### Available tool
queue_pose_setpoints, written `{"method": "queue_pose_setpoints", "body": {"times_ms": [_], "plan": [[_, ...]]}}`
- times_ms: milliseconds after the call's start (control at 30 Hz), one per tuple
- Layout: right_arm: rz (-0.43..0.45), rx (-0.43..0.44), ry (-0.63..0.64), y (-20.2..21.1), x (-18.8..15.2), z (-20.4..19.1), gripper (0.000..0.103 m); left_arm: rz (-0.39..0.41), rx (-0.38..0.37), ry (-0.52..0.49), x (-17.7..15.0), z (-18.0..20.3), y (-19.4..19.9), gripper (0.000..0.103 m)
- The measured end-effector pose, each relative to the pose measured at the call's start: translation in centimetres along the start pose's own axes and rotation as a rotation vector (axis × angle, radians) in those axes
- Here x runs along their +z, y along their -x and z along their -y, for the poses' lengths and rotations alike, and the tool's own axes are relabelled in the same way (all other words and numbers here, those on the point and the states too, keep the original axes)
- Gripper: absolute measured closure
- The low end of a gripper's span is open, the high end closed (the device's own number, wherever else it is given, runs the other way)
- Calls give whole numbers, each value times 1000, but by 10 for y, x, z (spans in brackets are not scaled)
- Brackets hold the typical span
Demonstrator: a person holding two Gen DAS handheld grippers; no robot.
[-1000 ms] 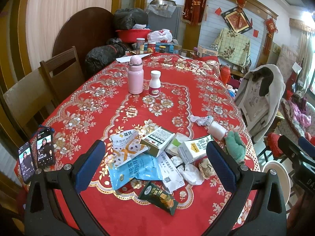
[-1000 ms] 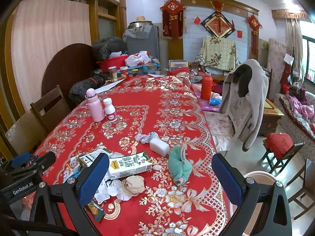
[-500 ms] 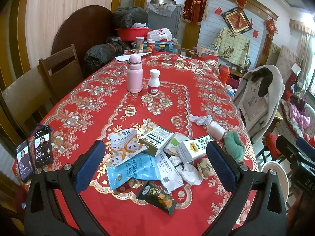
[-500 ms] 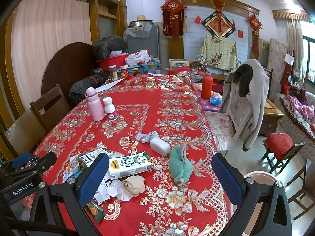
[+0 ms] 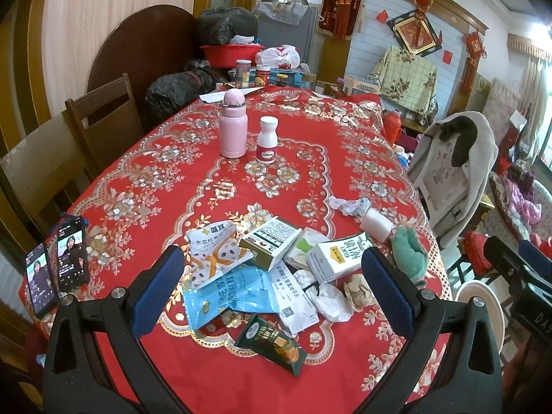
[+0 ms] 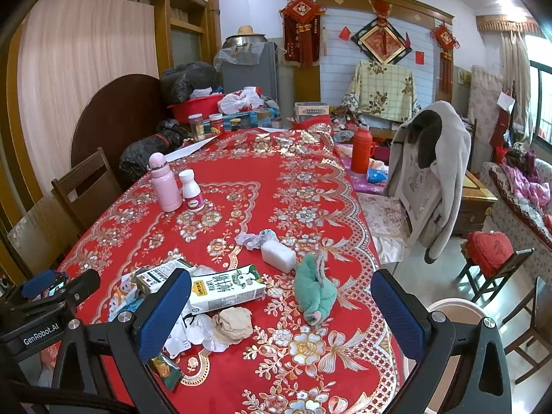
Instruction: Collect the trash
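The left gripper is cut off by the bottom edge, so its handle does not show; the same goes for the right gripper. In the right view, its blue pad at 8 o'clock hides part of the milk carton and the small box behind it. The blue bag lies under other wrappers in the left view, so its far edge is covered. The white bucket at 4 o'clock is half hidden by the gripper arm. The words on the two phones at 9 o'clock are too small to read.
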State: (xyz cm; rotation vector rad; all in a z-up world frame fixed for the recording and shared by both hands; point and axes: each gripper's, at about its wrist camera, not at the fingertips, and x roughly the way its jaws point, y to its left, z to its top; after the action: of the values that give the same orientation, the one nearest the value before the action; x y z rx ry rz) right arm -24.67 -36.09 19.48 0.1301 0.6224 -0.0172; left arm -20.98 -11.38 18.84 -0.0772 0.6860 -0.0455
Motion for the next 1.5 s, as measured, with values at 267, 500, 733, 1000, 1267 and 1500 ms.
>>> {"method": "queue_pose_setpoints", "body": {"times_ms": [267,500,733,1000,1267,1500], "plan": [[1,8,-14,-1,-1,4,0,1,0,-4,-1,4,-1,1],[-2,4,-16,-3,-1,7,0,-6,1,-2,-1,6,-5,1],[-10,1,-20,-6,-2,7,0,-8,-4,-9,-3,10,-7,1],[-20,-4,-24,-10,-1,10,0,-32,-17,-1,0,8,-11,1],[-37,-1,-32,-16,-1,14,0,-35,-19,0,5,2,-14,1],[-49,-5,-34,-19,-1,14,0,-52,-17,8,6,2,-19,1]]}}
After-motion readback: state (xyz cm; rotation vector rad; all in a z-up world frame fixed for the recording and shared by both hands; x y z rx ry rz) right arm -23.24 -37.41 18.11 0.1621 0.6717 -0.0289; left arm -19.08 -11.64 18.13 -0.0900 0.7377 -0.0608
